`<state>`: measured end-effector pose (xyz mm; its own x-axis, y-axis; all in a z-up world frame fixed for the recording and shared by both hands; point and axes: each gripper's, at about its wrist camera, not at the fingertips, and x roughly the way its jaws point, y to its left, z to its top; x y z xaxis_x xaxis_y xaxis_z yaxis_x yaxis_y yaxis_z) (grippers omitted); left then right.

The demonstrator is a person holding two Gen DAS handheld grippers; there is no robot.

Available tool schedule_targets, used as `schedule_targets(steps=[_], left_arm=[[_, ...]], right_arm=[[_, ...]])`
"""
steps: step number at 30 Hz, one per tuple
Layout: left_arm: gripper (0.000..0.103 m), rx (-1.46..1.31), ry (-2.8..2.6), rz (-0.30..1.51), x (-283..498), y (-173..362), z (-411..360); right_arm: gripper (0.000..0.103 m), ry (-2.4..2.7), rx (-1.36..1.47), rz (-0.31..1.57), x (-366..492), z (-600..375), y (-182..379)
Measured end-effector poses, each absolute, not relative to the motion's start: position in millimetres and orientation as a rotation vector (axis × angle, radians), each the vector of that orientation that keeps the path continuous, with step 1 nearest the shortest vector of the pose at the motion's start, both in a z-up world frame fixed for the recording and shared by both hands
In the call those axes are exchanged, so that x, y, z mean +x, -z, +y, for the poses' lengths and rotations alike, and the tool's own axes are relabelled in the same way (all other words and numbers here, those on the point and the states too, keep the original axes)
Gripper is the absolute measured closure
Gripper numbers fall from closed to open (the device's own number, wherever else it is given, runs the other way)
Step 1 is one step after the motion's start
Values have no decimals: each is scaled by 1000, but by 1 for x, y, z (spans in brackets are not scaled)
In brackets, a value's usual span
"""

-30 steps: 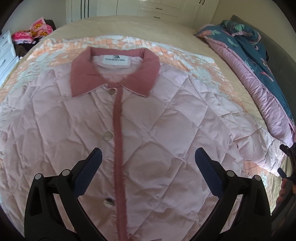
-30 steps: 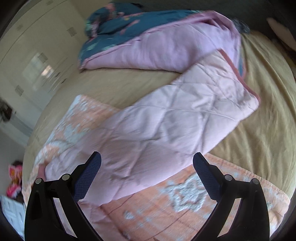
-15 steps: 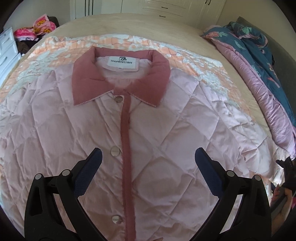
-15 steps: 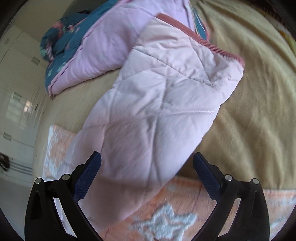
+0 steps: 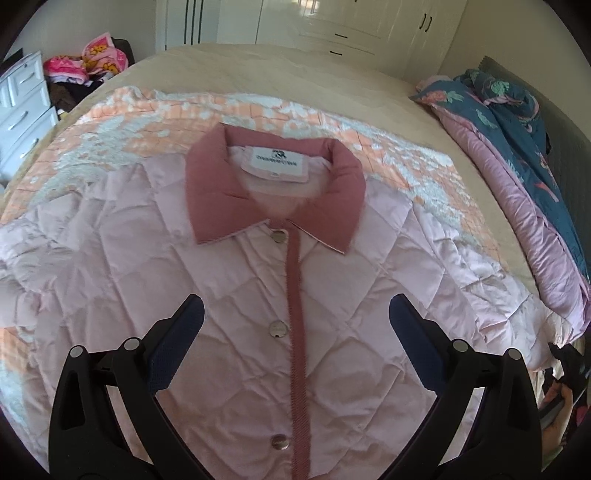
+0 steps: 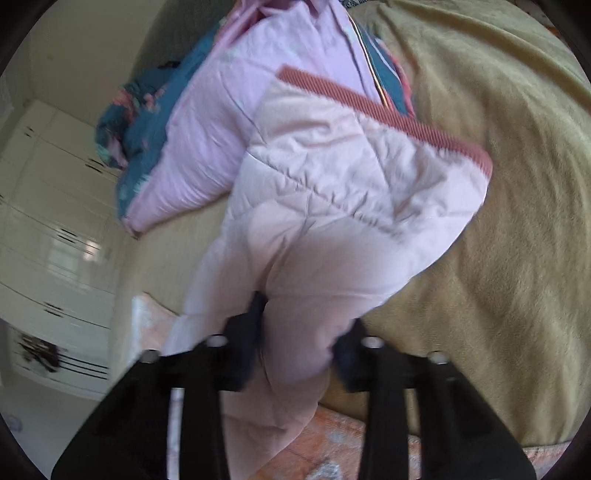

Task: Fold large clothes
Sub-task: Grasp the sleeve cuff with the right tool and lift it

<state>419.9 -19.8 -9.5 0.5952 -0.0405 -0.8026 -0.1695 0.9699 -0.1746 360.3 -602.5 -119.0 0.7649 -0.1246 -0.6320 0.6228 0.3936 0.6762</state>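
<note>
Jacket: the pink puffy jacket (image 5: pixel 229 295) lies flat on its back, front up and buttoned, on an orange and white blanket (image 5: pixel 122 122) on the bed (image 5: pixel 295 70).
Collar: the dark pink collar (image 5: pixel 207 192) points away from the left camera, toward the white cupboards (image 5: pixel 332 22).
Sleeve: one sleeve (image 6: pixel 351 192) sticks out to the side, onto the tan bed cover, with its dark pink cuff (image 6: pixel 388 110) at the far end.
Right gripper: the right gripper (image 6: pixel 301 343) has just been closing, and its jaws now pinch the sleeve partway along.
Left gripper: the left gripper (image 5: pixel 295 317) is wide open over the jacket's front and holds nothing.
Nearby: a pink and blue quilt (image 6: pixel 192 155) lies just past the cuff.
What could go wrong: the grip looks like a small bunch of slippery, puffy cloth, so the sleeve could slide out when it is lifted across.
Another worry: a hard pull could drag the whole jacket crooked or make wrinkles, since nothing is holding the body down.
Also: the cuff end could flop down and fold under itself.
</note>
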Motion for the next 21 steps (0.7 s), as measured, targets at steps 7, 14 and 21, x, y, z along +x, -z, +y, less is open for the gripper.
schedule_targets(steps=[7, 14, 21], left_arm=[[9, -210, -99, 907, 404, -13, -5], [9, -193, -113, 887, 394, -34, 12], [9, -193, -108, 852, 376, -46, 29]], right_arm=[[87, 344, 886, 427, 365, -568, 51], [88, 205, 709, 381, 370, -514, -5], [88, 32, 601, 351, 375, -453, -45]])
